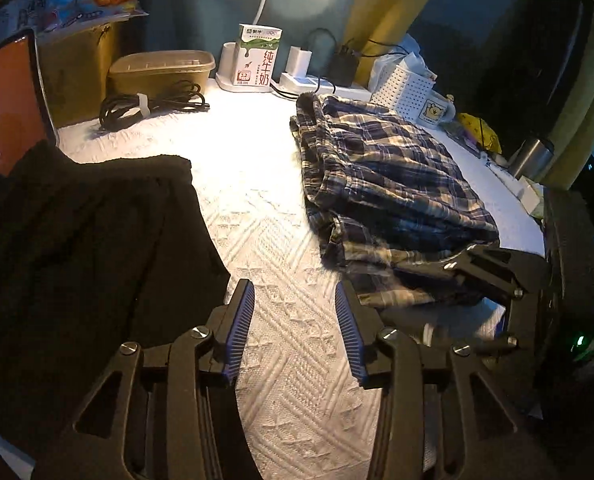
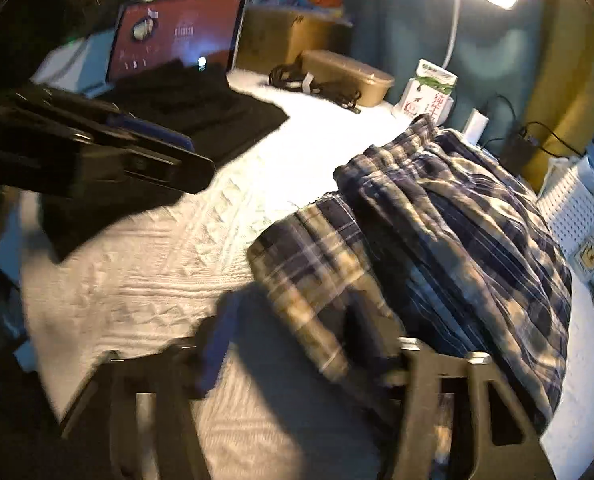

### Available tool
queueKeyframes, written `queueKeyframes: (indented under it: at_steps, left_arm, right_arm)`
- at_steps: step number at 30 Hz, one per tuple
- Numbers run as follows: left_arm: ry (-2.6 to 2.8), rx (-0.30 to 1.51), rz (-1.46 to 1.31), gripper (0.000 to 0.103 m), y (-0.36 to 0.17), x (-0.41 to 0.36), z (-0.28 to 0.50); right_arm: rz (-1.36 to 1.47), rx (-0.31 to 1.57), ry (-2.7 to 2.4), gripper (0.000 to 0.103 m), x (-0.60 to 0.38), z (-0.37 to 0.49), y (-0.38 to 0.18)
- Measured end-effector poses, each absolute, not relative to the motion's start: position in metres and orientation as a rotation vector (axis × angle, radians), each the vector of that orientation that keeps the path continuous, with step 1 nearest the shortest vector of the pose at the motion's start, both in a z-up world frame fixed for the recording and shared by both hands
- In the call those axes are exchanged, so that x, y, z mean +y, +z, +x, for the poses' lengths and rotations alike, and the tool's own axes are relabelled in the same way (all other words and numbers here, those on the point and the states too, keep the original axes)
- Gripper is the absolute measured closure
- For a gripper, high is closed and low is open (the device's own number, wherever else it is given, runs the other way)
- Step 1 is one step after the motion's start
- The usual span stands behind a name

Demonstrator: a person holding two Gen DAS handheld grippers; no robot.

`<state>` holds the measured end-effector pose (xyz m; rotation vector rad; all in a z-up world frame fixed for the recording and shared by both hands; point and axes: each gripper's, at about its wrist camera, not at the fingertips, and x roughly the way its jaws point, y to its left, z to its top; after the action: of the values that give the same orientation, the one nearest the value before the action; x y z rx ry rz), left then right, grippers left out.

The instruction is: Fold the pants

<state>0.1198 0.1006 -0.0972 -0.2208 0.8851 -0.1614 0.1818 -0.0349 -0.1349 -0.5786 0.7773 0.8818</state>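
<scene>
My left tongs (image 1: pixel 295 328) hang with jaws apart and nothing between them, over the bare white quilted cover (image 1: pixel 265 216) of the worktop. To their left lies a black folded garment (image 1: pixel 85 232); to their right, the plaid pants (image 1: pixel 381 184), bunched in layers with the waistband toward the milk carton (image 1: pixel 257 58) and power strip (image 1: pixel 309 82) at the back.

My right tongs (image 2: pixel 297 354) sit at the near edge of the plaid pants (image 2: pixel 449 232). That view is smeared, and a flap of plaid cloth lies across the gap between the jaws; I cannot tell whether they pinch it or are merely over it.

Risks, as I judge them: if the right tongs have only the top layer, lifting would peel it off and undo the stack rather than fold it. The pants lie close to the white perforated basket (image 1: pixel 403 94) and the mug (image 1: pixel 437 110), so a wide sweep could drag cloth into them or tip the carton. The coiled black cable (image 1: pixel 149 106) lies well apart from the pants and is less of a worry. With the left tongs empty, a one-sided pull would skew the fold.
</scene>
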Motion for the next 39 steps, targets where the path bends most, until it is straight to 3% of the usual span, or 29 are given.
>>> queueKeyframes:
  at_steps: [1, 2, 18, 19, 22, 30, 31, 32, 33, 34, 35, 37, 38, 39]
  left_arm:
    - [-0.163, 0.886, -0.218, 0.061, -0.097, 0.1, 0.12]
    - [-0.166, 0.886, -0.216, 0.061, -0.098, 0.1, 0.121]
    - [-0.272, 0.907, -0.187, 0.06, -0.126, 0.057, 0.184]
    - [-0.293, 0.911, -0.196, 0.062, -0.126, 0.055, 0.186]
    - [-0.303, 0.906, -0.17, 0.098, -0.123, 0.048, 0.187]
    - [-0.299, 0.907, -0.197, 0.099, -0.117, 0.049, 0.186]
    - [-0.303, 0.903, -0.188, 0.099, -0.114, 0.047, 0.184]
    - [-0.304, 0.9, -0.181, 0.099, -0.113, 0.046, 0.183]
    - [-0.302, 0.897, -0.176, 0.099, -0.11, 0.045, 0.181]
    - [-0.298, 0.895, -0.175, 0.099, -0.109, 0.047, 0.179]
    - [-0.293, 0.892, -0.176, 0.1, -0.108, 0.048, 0.177]
    - [-0.284, 0.89, -0.182, 0.1, -0.106, 0.052, 0.173]
    - [-0.283, 0.892, -0.183, 0.1, -0.106, 0.053, 0.172]
    - [-0.28, 0.894, -0.185, 0.1, -0.107, 0.054, 0.169]
  right_arm:
    - [-0.567, 0.771, 0.868, 0.094, -0.035, 0.185, -0.132]
    - [-0.55, 0.766, 0.852, 0.1, -0.037, 0.189, -0.127]
    - [-0.27, 0.751, 0.743, 0.101, -0.099, 0.251, -0.081]
    - [-0.262, 0.75, 0.743, 0.101, -0.101, 0.253, -0.081]
    - [-0.231, 0.754, 0.751, 0.101, -0.108, 0.255, -0.08]
    - [-0.299, 0.8, 0.906, 0.099, -0.092, 0.225, -0.088]
    - [-0.306, 0.801, 0.918, 0.097, -0.09, 0.221, -0.089]
    - [-0.315, 0.802, 0.925, 0.081, -0.089, 0.218, -0.091]
    - [-0.326, 0.806, 0.929, 0.041, -0.087, 0.214, -0.093]
    - [-0.33, 0.808, 0.933, 0.021, -0.085, 0.212, -0.095]
    - [-0.328, 0.799, 0.939, 0.011, -0.085, 0.21, -0.095]
    - [-0.326, 0.78, 0.954, 0.011, -0.084, 0.206, -0.095]
    - [-0.341, 0.762, 0.953, 0.022, -0.082, 0.203, -0.095]
    - [-0.36, 0.75, 0.946, 0.044, -0.081, 0.202, -0.096]
